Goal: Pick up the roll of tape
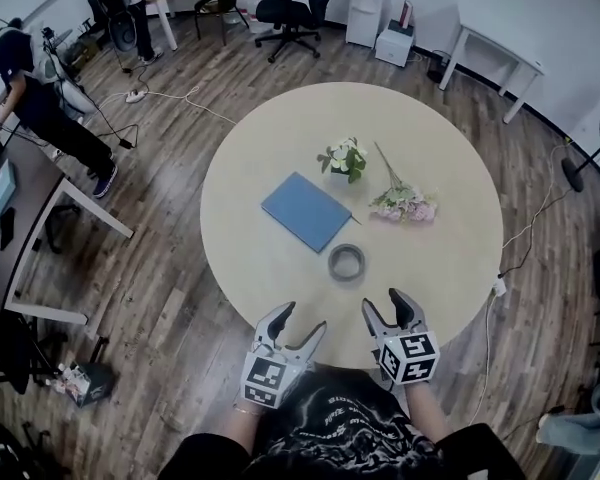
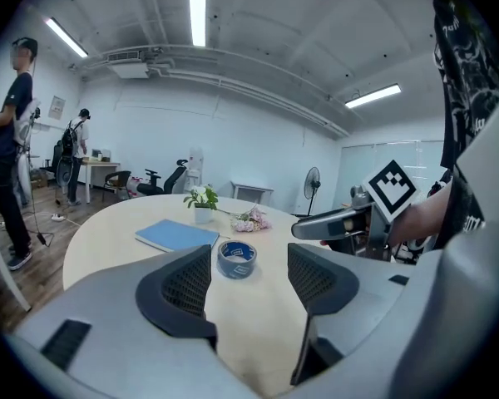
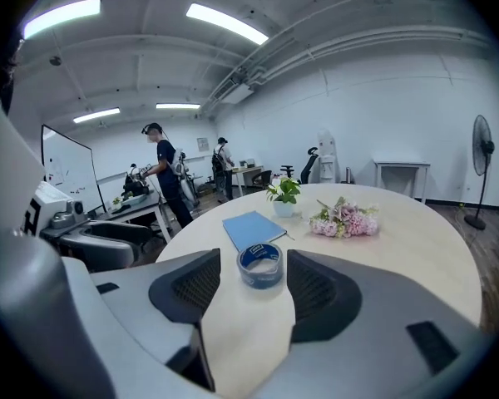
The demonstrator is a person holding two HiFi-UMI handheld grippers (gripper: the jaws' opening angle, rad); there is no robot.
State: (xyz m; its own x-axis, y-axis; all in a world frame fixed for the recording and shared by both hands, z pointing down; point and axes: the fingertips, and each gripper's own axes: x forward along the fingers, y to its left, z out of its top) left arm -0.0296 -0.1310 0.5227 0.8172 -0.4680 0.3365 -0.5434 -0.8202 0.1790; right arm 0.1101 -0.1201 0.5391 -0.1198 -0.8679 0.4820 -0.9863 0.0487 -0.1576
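The roll of tape (image 1: 347, 263) lies flat on the round beige table (image 1: 450, 268), near its front edge. It is a blue ring with a label, seen ahead of both sets of jaws: the tape (image 2: 237, 259) in the left gripper view and the tape (image 3: 260, 264) in the right gripper view. My left gripper (image 1: 300, 329) hovers open at the table's front edge, left of the roll. My right gripper (image 1: 384, 308) is open just short of the roll, to its right. Nothing sits between either pair of jaws.
A blue notebook (image 1: 306, 211) lies behind the tape. A small potted plant (image 1: 344, 158) and a pink flower bunch (image 1: 404, 204) sit farther back. Desks, office chairs (image 1: 285, 13) and two people (image 1: 35, 103) stand in the room beyond; a cable runs along the floor at right.
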